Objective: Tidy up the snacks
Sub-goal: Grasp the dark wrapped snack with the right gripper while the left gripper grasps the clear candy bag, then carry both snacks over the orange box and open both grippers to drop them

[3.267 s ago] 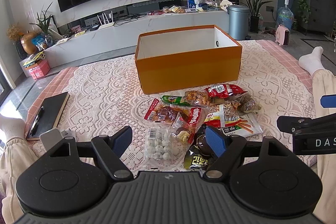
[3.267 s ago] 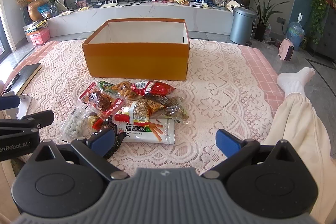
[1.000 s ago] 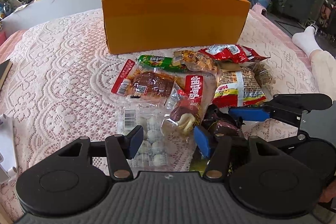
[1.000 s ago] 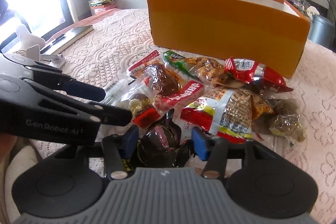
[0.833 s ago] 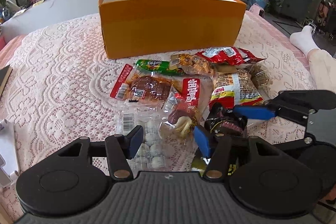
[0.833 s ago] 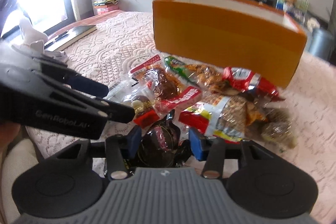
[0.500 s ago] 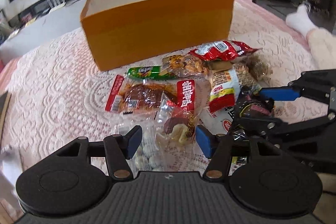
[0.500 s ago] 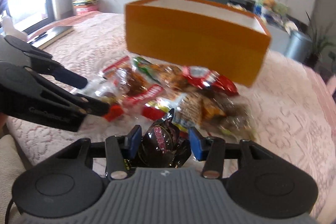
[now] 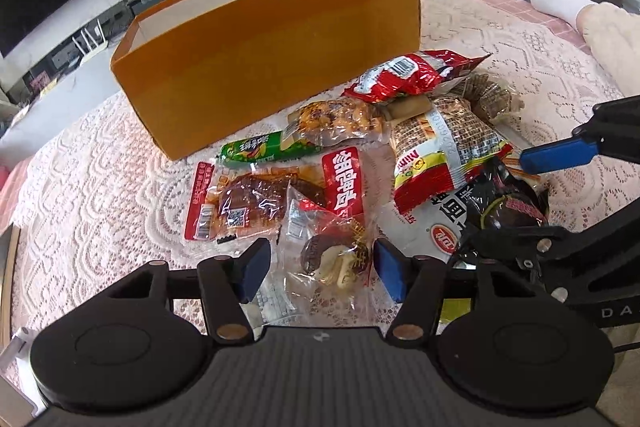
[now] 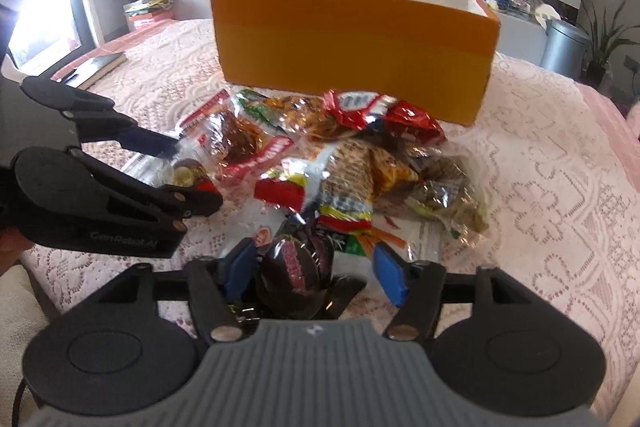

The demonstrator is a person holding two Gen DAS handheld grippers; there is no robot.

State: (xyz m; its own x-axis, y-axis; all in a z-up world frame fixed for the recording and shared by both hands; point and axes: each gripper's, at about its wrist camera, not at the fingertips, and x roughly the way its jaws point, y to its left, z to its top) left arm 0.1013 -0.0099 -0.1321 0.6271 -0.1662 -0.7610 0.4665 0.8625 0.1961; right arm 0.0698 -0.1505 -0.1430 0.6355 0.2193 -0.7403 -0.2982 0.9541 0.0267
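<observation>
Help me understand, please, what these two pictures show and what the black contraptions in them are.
There is no robot here. A person holds a two-fingered clamp in each hand, and each clamp carries a wide-angle camera looking out along its blue-padded fingers. One picture is taken from the left gripper, the other from the right gripper. Each picture also catches the other tool at its edge. On a lace cloth stands an open-topped orange box, with a pile of snack packets in front of it. The left gripper is open around a clear packet and is not squeezing it. The right gripper's jaws are opening with a dark wrapped snack between them. One pad stands clear of the snack, so it is not gripped.
</observation>
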